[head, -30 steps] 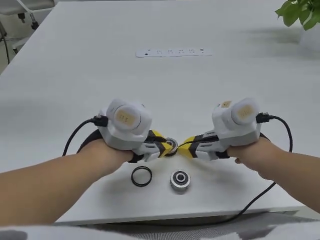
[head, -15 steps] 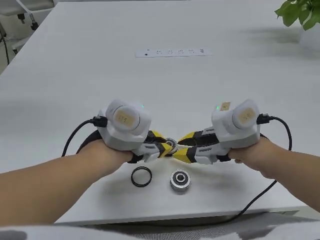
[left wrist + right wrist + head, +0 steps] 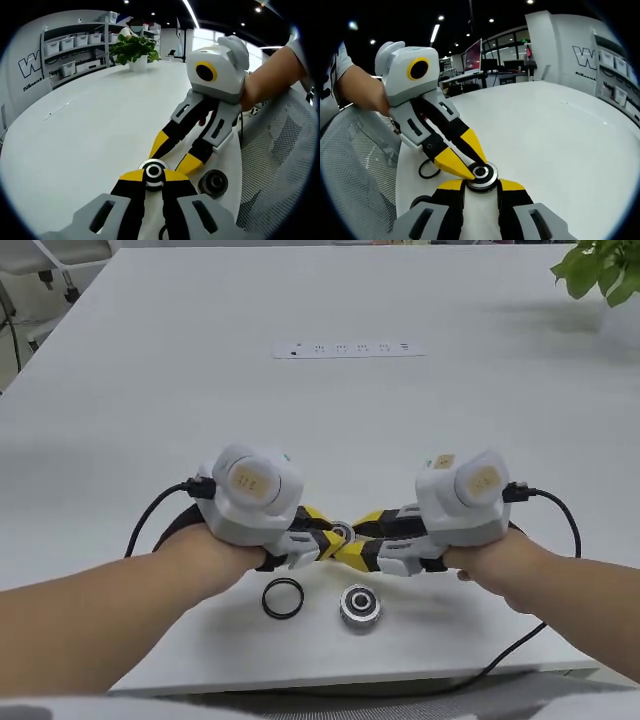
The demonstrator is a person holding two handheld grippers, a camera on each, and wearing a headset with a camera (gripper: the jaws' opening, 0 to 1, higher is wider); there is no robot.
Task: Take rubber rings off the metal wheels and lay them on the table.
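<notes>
Left gripper [image 3: 153,176]: the jaws are drawn nearly together, and their yellow tips press on opposite sides of a metal wheel [image 3: 343,531]. The wheel is gripped and held clear of the table [image 3: 300,410], in front of the person and close to the near edge.

Right gripper [image 3: 481,186]: it meets the left gripper tip to tip, approaching from the opposite side. In the right gripper view its jaws stand a narrow way apart, just the width of the wheel, with a tip against the rim on either side. It is clamped on the same wheel. In the left gripper view its two yellow tips reach the wheel's edge from above.

Whether a rubber band sits on the held wheel cannot be told.

On the table:
- One rubber ring [image 3: 265,598] lies flat, loose, just below the left gripper and near the front edge.
- A second wheel [image 3: 360,604] lies flat just beside that ring, on its right, apart from it and under the meeting jaws.
- A power strip [image 3: 348,348] lies well away at the far side.
- A plant [image 3: 598,265] stands at the far right corner.
</notes>
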